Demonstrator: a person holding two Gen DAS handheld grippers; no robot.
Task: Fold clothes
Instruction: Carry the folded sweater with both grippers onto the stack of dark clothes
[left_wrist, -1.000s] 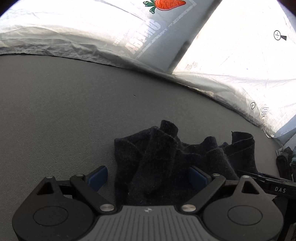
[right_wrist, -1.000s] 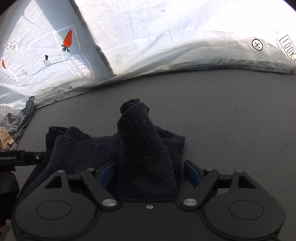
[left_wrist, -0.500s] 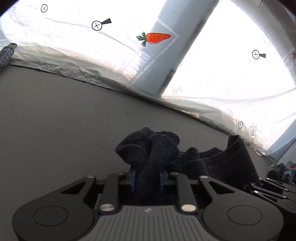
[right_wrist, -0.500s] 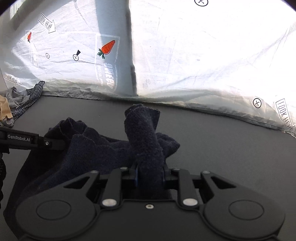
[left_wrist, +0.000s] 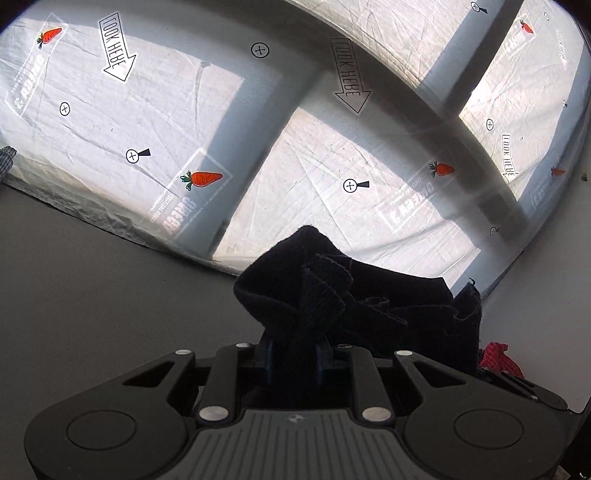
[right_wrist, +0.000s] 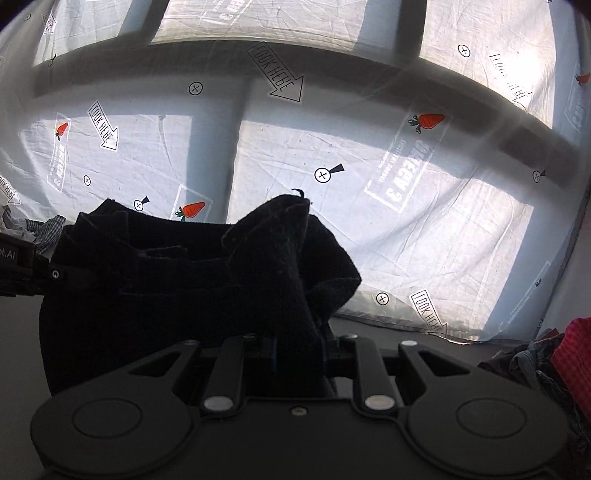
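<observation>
A dark navy knitted garment (left_wrist: 369, 306) hangs between my two grippers, lifted off the grey table (left_wrist: 92, 295). My left gripper (left_wrist: 292, 354) is shut on a bunched edge of it. In the right wrist view the same garment (right_wrist: 184, 288) hangs to the left, and my right gripper (right_wrist: 299, 350) is shut on another bunched edge. The left gripper's body (right_wrist: 22, 273) shows at the left edge of that view. The garment hides both pairs of fingertips.
A white printed sheet with carrots and arrows (left_wrist: 332, 166) forms the backdrop behind the table. A red checked cloth (left_wrist: 498, 358) lies at the right, also in the right wrist view (right_wrist: 576, 354) beside dark clothes. Checked clothes (right_wrist: 40, 229) lie at the far left.
Both grippers closed on the garment, which lay bunched on the table, then lifted it. Both views now tilt up toward the backdrop.
</observation>
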